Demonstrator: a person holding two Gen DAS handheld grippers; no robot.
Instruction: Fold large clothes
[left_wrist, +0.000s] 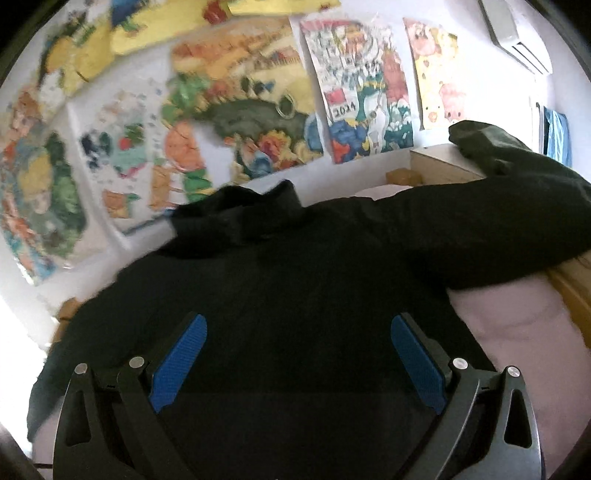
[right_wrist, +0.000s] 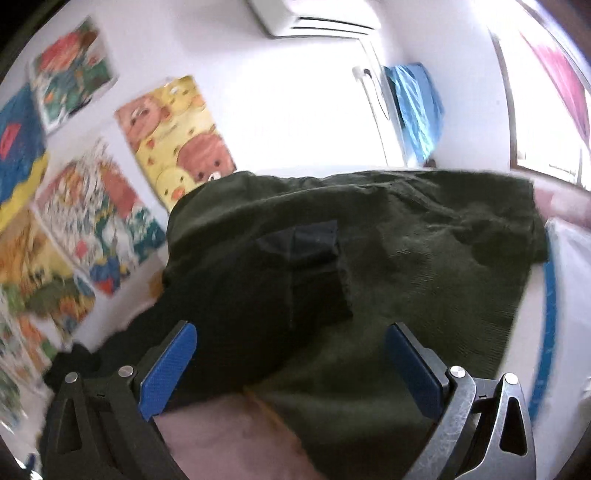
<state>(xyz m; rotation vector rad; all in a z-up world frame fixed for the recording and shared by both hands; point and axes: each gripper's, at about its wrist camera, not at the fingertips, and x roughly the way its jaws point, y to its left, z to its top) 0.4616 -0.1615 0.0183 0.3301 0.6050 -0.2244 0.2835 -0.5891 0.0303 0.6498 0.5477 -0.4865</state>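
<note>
A large black garment (left_wrist: 280, 280) lies spread on the pink bed cover (left_wrist: 517, 325), its collar (left_wrist: 251, 210) toward the wall and one sleeve (left_wrist: 491, 206) stretched to the right. My left gripper (left_wrist: 297, 354) is open and empty just above its body. In the right wrist view the same dark garment (right_wrist: 424, 258) shows as greenish ribbed fabric with a darker patch (right_wrist: 303, 273). My right gripper (right_wrist: 291, 362) is open and empty above its near edge, over the pink cover (right_wrist: 214, 435).
Colourful posters (left_wrist: 236, 103) cover the wall behind the bed. A wooden headboard or cabinet (left_wrist: 436, 166) stands at the back right. An air conditioner (right_wrist: 310, 18) hangs high on the wall, a blue cloth (right_wrist: 417, 107) hangs by a window (right_wrist: 546, 110). A white item with a blue stripe (right_wrist: 565, 295) lies at the right.
</note>
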